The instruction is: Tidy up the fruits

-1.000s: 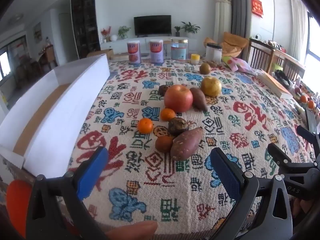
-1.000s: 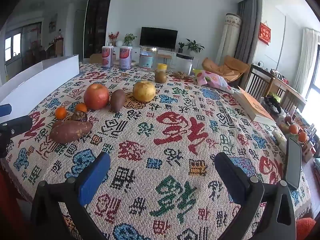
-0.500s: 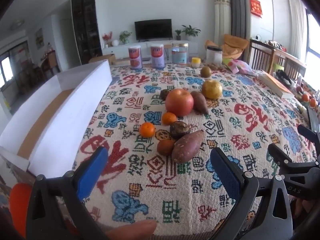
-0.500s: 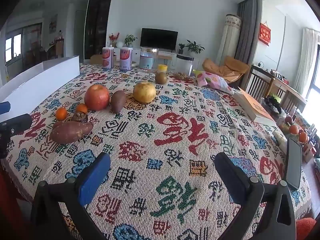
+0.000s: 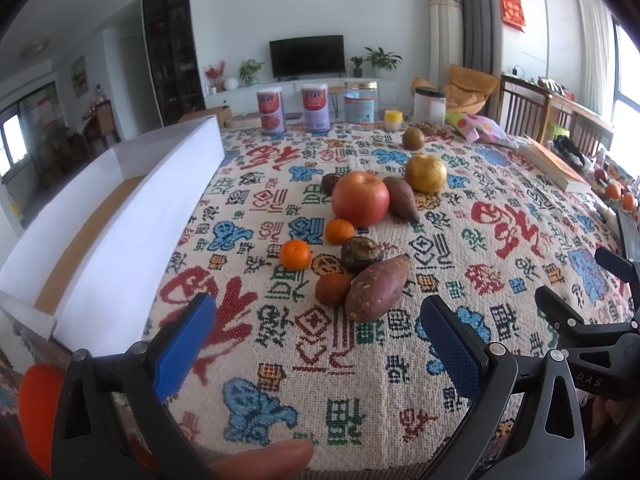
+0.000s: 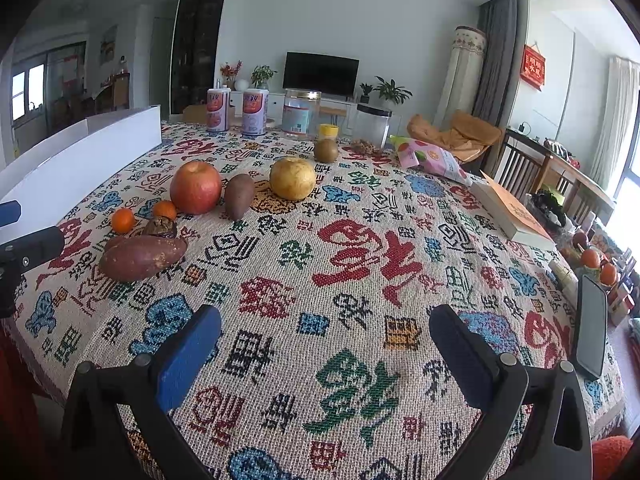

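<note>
Fruit and roots lie in a cluster on the patterned tablecloth [image 5: 280, 352]: a red apple [image 5: 360, 199], a yellow pear [image 5: 426, 173], a large sweet potato [image 5: 378, 287], a smaller sweet potato [image 5: 401, 199], two mandarins [image 5: 295, 254], a dark wrinkled fruit [image 5: 361, 254] and a brownish fruit [image 5: 333, 289]. My left gripper [image 5: 316, 336] is open, just short of the large sweet potato, holding nothing. My right gripper [image 6: 326, 350] is open over bare cloth, right of the cluster; the apple [image 6: 195, 187] and large sweet potato [image 6: 142, 257] lie to its far left.
A long white open box [image 5: 132, 216] lines the table's left edge. Cans and jars [image 5: 316, 108] stand along the far edge, with a kiwi-like fruit [image 6: 325, 150], a snack bag [image 6: 430, 159], a book [image 6: 514, 212] and a phone [image 6: 591, 332] at right.
The left wrist view has drawn back and risen slightly, so the fruit cluster sits a little farther off. The right gripper has barely moved. Both stay open.
</note>
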### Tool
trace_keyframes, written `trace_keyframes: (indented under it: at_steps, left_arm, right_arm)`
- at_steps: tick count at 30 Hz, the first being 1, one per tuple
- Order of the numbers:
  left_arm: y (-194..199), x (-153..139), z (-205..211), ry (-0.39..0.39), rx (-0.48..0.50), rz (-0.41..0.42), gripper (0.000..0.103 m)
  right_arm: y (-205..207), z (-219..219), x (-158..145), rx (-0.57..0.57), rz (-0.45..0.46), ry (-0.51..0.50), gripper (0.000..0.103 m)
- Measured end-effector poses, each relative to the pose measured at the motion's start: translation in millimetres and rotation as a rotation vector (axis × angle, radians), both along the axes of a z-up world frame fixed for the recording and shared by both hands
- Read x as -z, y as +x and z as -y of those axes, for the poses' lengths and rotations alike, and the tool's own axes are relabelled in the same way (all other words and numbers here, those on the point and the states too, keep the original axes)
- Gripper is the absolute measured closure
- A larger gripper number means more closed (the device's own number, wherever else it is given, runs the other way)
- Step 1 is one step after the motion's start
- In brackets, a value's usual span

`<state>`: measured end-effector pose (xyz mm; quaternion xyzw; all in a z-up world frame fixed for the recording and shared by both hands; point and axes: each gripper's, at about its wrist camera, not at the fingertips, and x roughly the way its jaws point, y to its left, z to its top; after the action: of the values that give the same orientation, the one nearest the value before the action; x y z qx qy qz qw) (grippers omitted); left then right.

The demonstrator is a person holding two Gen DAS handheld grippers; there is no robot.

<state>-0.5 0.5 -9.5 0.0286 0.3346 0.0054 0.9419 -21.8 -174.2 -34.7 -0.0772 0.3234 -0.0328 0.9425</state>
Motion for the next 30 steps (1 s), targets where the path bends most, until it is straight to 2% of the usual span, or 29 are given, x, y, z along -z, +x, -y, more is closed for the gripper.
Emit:
trace_keyframes:
  at_steps: [30]
  left_arm:
    - [-1.6,5.9,6.0,0.009,0.014,-0.009,0.001]
  right_arm:
    - [4.1,-1.7,6.4,0.011,-0.013,-0.021,0.000]
